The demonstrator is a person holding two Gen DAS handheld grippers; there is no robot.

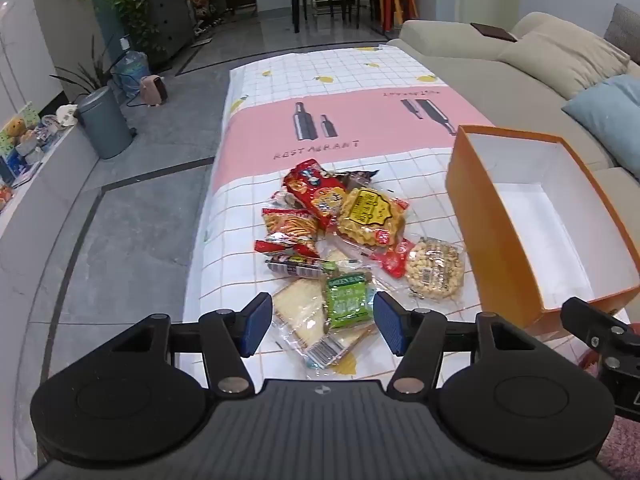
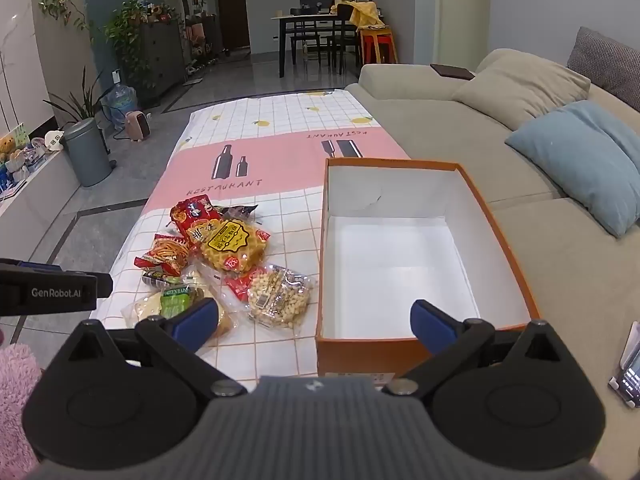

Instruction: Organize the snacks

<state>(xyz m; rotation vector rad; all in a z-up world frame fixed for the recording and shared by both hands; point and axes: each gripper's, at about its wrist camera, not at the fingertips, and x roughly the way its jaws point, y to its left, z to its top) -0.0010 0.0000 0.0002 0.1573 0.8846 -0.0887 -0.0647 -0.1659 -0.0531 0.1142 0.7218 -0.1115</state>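
A pile of snack packets [image 1: 340, 236] lies on the table, also in the right wrist view [image 2: 216, 256]. It includes a green packet [image 1: 346, 300], a sandwich pack [image 1: 304, 320], a yellow waffle bag [image 1: 370, 216], a clear nut pack [image 1: 434, 268] and red packets [image 1: 316, 192]. An empty orange box [image 1: 480, 220] with white inside stands to the right [image 2: 400, 264]. My left gripper [image 1: 322, 322] is open, its jaws either side of the green packet and sandwich pack. My right gripper [image 2: 316, 322] is open and empty over the box's near wall.
The table carries a pink and white checked cloth [image 1: 320, 80]. A beige sofa [image 2: 500, 128] with a blue cushion [image 2: 580, 160] runs along the right. A grey bin [image 1: 102, 120] and a small heater [image 1: 154, 90] stand on the floor at left. A phone [image 2: 630, 368] lies at right.
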